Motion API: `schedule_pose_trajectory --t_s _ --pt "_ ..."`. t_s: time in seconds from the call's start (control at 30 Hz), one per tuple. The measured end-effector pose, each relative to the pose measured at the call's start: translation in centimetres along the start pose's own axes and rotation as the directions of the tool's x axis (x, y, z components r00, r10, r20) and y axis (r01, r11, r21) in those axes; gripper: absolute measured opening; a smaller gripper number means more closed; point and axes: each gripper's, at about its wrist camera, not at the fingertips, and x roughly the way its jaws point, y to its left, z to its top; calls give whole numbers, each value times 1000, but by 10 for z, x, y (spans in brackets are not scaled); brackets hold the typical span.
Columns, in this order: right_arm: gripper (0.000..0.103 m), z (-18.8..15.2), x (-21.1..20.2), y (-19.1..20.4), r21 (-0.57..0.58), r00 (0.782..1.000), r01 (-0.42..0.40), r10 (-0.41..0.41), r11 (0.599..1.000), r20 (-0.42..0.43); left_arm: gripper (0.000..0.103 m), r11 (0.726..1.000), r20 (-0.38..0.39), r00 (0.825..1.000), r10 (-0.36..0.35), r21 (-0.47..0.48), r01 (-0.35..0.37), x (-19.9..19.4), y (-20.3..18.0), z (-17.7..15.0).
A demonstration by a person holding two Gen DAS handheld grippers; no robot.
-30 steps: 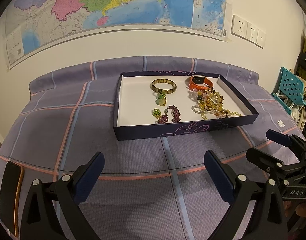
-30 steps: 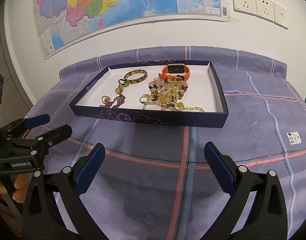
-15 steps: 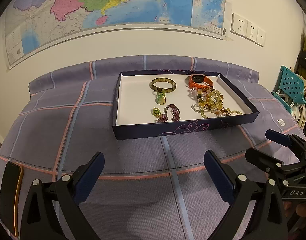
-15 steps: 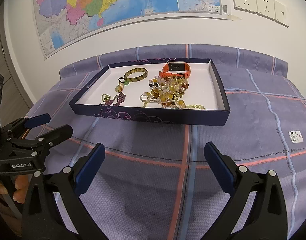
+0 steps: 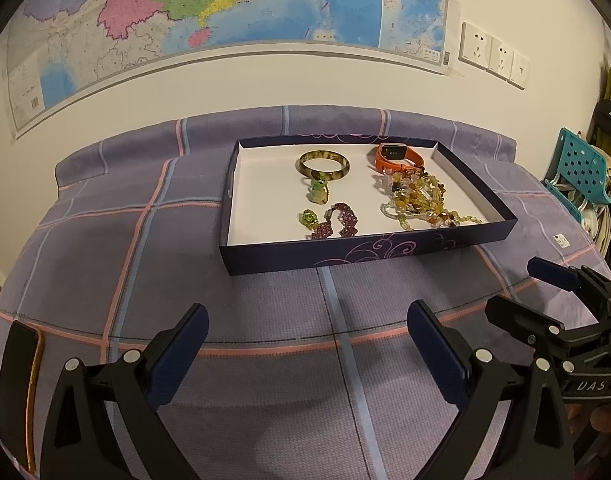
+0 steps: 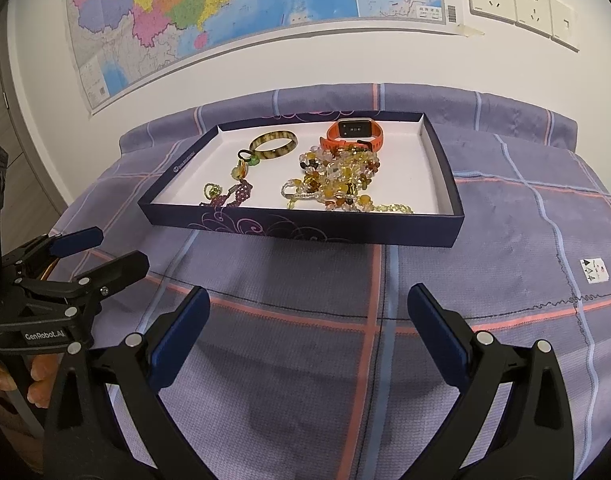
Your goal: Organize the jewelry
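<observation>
Left wrist view: all jewelry (image 5: 419, 200) is seen inside the tray (image 5: 345, 254). Both the left gripper (image 5: 307, 354) and right gripper (image 6: 307, 338) are held apart, empty; sorting stage cannot be judged.

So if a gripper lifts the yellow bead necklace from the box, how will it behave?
The yellow bead necklace lies in a loose tangled heap, so it will probably hang limp. Its strands overlap the orange watch strap, so that may get dragged. The glossy beads could slip.

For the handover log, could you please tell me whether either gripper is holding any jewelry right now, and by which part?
Nothing is held. The left gripper and right gripper are both open and empty above the cloth, short of the box with the jewelry.
</observation>
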Motion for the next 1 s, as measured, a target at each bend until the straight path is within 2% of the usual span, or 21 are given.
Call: schedule_pose_trajectory --t_s 1.0 --pt "98 0 -1 0 2 1000 1 -1 1000 4 96 1000 4 1000 5 4 -5 -1 0 1"
